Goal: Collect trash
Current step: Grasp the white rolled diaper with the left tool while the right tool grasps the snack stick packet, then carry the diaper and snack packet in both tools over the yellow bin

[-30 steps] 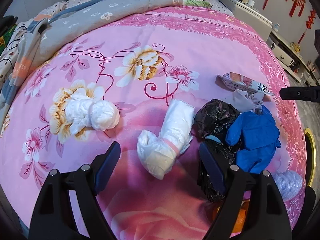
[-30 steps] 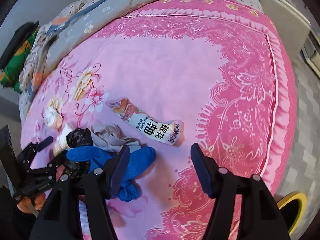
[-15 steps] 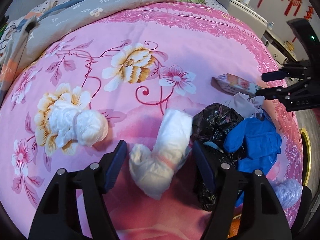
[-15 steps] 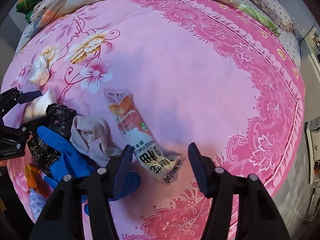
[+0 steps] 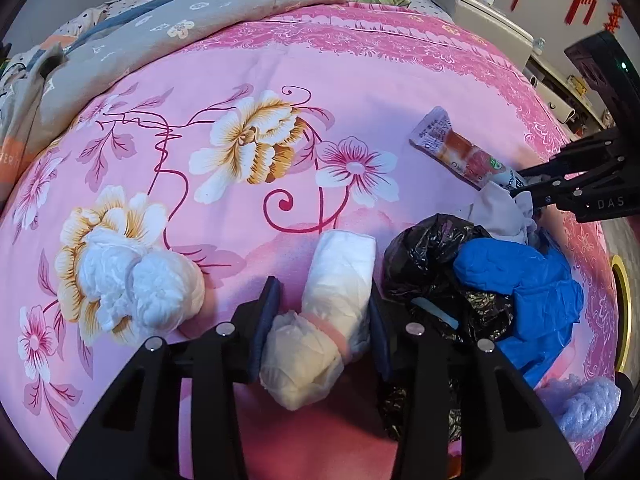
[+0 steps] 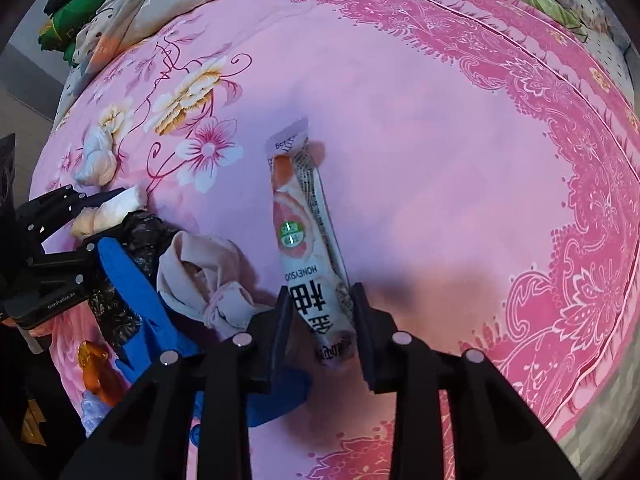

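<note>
Trash lies on a pink flowered bedspread (image 5: 360, 80). My left gripper (image 5: 320, 316) is closed around a rolled white diaper (image 5: 328, 312), its pads touching both sides. A crumpled white wad (image 5: 136, 280) lies to its left. A black plastic bag (image 5: 432, 264), a blue glove (image 5: 528, 296) and a beige cloth (image 5: 500, 216) lie to its right. My right gripper (image 6: 320, 320) has its jaws on both sides of the near end of a long snack wrapper (image 6: 308, 240), pads touching it. The wrapper also shows in the left wrist view (image 5: 460, 152).
A grey quilt (image 5: 200, 20) is bunched at the bed's far side. A white cabinet (image 5: 480, 12) stands behind the bed. Bubble wrap (image 5: 584, 404) and an orange piece (image 6: 96, 372) lie near the bed's edge. A yellow-rimmed bin (image 5: 622, 316) is beside the bed.
Both grippers moved forward and down and narrowed: the left onto the rolled diaper, the right onto the near end of the snack wrapper.
</note>
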A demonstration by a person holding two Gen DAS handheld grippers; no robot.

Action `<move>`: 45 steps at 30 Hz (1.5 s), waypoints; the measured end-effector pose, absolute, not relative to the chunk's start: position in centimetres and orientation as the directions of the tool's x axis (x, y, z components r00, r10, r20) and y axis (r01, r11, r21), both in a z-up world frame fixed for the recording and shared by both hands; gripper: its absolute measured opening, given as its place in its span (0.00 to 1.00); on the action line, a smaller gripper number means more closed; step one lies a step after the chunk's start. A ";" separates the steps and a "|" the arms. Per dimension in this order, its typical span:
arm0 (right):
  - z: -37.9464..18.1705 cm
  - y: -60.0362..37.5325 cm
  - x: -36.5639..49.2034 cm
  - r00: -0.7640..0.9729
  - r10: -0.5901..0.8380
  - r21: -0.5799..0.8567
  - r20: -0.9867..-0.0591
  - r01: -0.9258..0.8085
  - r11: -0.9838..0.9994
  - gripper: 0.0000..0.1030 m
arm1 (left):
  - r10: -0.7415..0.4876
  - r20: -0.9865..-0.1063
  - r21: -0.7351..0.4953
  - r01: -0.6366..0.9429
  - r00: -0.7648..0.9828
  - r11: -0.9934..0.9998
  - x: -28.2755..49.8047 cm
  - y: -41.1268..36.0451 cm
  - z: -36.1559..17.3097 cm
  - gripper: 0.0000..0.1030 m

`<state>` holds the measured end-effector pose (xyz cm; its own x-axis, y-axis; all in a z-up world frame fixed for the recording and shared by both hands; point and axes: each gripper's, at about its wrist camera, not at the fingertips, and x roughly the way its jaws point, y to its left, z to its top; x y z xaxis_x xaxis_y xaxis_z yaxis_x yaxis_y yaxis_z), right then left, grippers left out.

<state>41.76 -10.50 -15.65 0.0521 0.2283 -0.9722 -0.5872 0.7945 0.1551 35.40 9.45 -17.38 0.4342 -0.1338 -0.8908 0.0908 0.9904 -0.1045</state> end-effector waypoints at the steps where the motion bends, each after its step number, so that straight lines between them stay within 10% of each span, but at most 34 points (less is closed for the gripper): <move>1: -15.6 -10.7 41.6 0.055 0.235 0.160 -0.970 -0.581 0.798 0.26 | -0.136 -0.891 -0.110 0.086 0.433 0.990 35.3 9.6 -17.3 0.36; 45: -2.7 -31.7 19.9 0.358 0.427 0.354 -0.831 -0.252 0.901 0.26 | -0.257 -0.778 -0.163 0.210 0.573 0.964 19.7 -0.3 -2.0 0.35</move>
<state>19.88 -31.70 -2.71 0.3582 0.4266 -0.8305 -0.2523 0.9006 0.3538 19.69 -0.32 -2.04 0.5735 -0.2566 -0.7780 0.2105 0.9640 -0.1628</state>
